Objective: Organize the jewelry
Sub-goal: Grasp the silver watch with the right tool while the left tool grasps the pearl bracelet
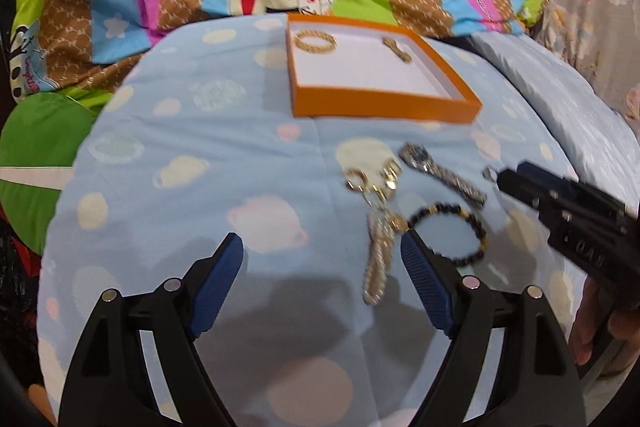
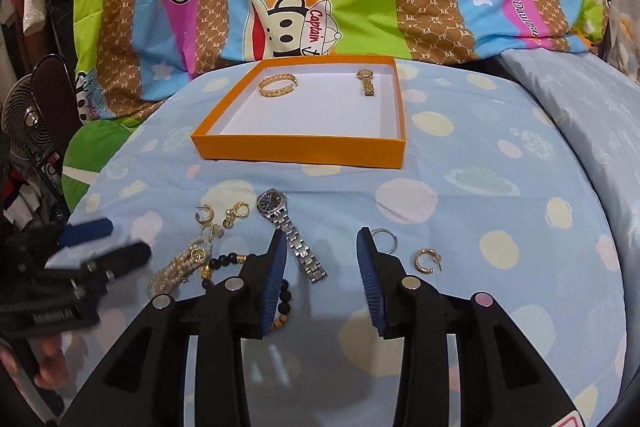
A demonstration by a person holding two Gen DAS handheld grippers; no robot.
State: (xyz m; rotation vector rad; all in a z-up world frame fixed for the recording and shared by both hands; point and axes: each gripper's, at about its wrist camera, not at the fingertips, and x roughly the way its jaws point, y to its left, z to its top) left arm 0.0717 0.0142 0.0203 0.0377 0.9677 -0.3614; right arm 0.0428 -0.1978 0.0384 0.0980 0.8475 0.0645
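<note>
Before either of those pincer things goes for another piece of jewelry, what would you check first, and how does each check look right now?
1. Orange box has free space: ok, only a gold bracelet and a gold watch lie inside.
2. Right tool is empty and open: ok, nothing between its pads.
3. Left tool is empty and open: ok.
4. Silver watch lies free for picking: ok, apart from the other pieces.
5. Pearl strand and black bead bracelet are separate: cannot tell, they look joined or tangled.
6. Small earrings are easy to grip singly: not ok, they lie clustered.
</note>
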